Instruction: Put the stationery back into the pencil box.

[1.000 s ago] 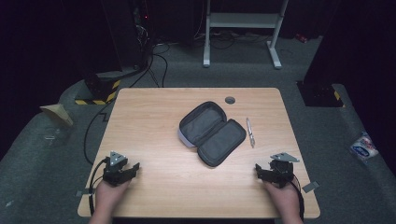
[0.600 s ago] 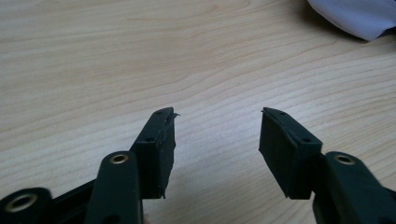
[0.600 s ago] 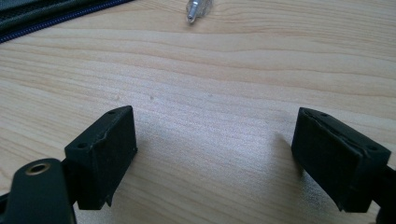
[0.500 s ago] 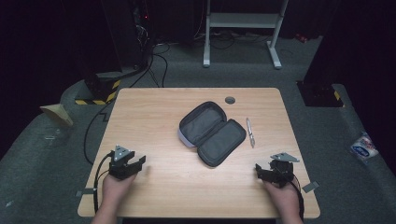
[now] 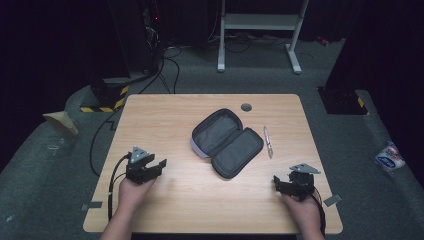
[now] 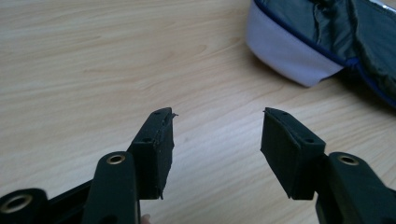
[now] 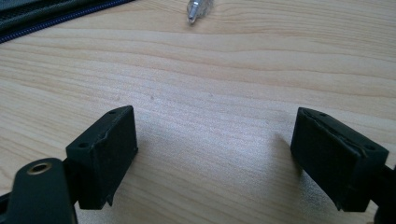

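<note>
pencil case point(image 5: 227, 143) lying unzipped, mid-counter point(image 5: 165, 115) | pen point(image 5: 268, 142) just right of it, apart | soft fabric, light, likely floppy: best taken at stiffer zipper rim | left gripper point(image 6: 217, 133) jaws apart, empty | right gripper point(image 7: 215, 154) jaws wide, empty

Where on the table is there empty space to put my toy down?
Bare wood lies on the table left of the open pencil case, and along the near edge between the left gripper and right gripper. It is crowded around the case, with the pen just right of it.
</note>
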`<state>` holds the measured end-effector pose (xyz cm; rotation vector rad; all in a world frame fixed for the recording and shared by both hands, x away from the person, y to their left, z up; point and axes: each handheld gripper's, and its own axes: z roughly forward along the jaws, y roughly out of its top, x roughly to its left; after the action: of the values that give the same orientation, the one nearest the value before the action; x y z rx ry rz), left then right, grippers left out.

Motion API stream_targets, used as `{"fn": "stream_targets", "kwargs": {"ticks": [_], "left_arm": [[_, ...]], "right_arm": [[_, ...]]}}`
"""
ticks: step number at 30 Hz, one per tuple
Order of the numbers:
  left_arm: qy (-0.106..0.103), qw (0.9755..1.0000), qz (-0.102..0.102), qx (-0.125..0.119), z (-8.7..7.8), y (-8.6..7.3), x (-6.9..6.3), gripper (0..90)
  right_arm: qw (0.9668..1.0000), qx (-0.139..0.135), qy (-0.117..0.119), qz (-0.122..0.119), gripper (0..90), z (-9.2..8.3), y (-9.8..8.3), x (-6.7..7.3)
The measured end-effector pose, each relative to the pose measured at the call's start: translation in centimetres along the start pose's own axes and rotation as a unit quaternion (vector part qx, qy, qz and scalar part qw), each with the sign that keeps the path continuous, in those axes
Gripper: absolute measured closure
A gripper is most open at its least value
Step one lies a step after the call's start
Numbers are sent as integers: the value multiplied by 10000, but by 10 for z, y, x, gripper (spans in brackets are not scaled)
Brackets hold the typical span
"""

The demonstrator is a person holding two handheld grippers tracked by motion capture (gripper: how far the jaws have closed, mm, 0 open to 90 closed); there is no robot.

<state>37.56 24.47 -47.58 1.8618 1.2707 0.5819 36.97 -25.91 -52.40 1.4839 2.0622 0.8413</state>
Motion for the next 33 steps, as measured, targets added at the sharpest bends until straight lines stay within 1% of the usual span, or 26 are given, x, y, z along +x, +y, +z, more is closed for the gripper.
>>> {"fn": "stream_targets", "kwargs": {"ticks": [1, 2, 3, 4, 5, 7, 9, 10, 11, 12, 14, 15, 16, 17, 18, 19, 20, 21, 22, 25, 26, 27, 29, 32, 33], "left_arm": [[0, 10000, 0, 0, 0, 0, 0, 441], [-19, 10000, 25, 16, 4, 6, -2, 441], [-71, 9999, 81, 16, 13, 17, -5, 440], [-71, 9999, 81, 16, 13, 17, -5, 440], [-138, 9998, 116, 34, 22, 28, -9, 438], [-163, 9997, 191, 34, 31, 39, -14, 437], [-212, 9996, 194, 30, 39, 48, -17, 433], [-212, 9996, 194, 30, 39, 48, -17, 432], [-275, 9995, 173, 35, 48, 58, -21, 428], [-308, 9994, 176, 20, 52, 63, -23, 427], [-325, 9992, 222, 17, 61, 75, -27, 425], [-325, 9992, 222, 17, 61, 75, -27, 423], [-334, 9991, 263, 20, 71, 86, -29, 421], [-334, 9991, 263, 20, 71, 86, -29, 419], [-318, 9991, 271, 51, 82, 94, -29, 417], [-318, 9991, 271, 51, 82, 94, -29, 415], [-354, 9991, 232, 81, 92, 100, -30, 412], [-354, 9991, 232, 81, 92, 100, -30, 412], [-359, 9988, 283, 147, 101, 104, -32, 412], [-321, 9985, 357, 251, 113, 108, -34, 409], [-304, 9985, 343, 291, 117, 109, -34, 410], [-304, 9985, 343, 291, 117, 109, -34, 410], [-315, 9986, 282, 306, 125, 111, -33, 412], [-314, 9984, 278, 391, 134, 113, -33, 473], [-314, 9984, 278, 391, 134, 113, -33, 491]], "right_arm": [[10000, 0, 0, 0, 140, 0, 0, 0], [10000, -1, 0, -2, 140, 0, 0, 0], [10000, -6, 5, -22, 144, 0, 0, 0], [10000, -6, 5, -22, 144, 0, 0, 0], [10000, -7, 6, -22, 144, 0, 0, 0], [10000, -7, 6, -22, 144, 0, 0, 0], [10000, -7, 6, -23, 144, 0, 0, 0], [10000, -7, 5, -22, 144, 0, 0, 0], [10000, -7, 6, -24, 145, 0, 0, 0], [10000, -12, 12, -5, 147, 0, 0, 0], [10000, -18, 6, -11, 150, 0, 0, 0], [10000, -17, 6, -7, 151, 0, 0, 0], [10000, -17, 8, -9, 151, 0, 0, 0], [10000, -17, 8, -9, 151, 0, 0, 0], [10000, -13, 8, -22, 152, 0, 0, 0], [10000, -14, 9, -19, 152, 0, 0, 0], [10000, -13, 11, -19, 152, 0, 0, 0], [10000, -14, 11, -22, 153, 0, 0, 0], [10000, -14, 13, -21, 153, 0, 0, 0], [10000, -26, 19, -44, 156, 0, 0, 0], [10000, -27, 21, -45, 156, 0, 0, 0], [10000, -27, 26, -44, 156, 0, 0, 0], [10000, -28, 26, -47, 158, 0, 0, 0], [10000, -34, 41, -77, 160, 0, 0, 0], [10000, -34, 41, -77, 160, 0, 0, 0]]}}
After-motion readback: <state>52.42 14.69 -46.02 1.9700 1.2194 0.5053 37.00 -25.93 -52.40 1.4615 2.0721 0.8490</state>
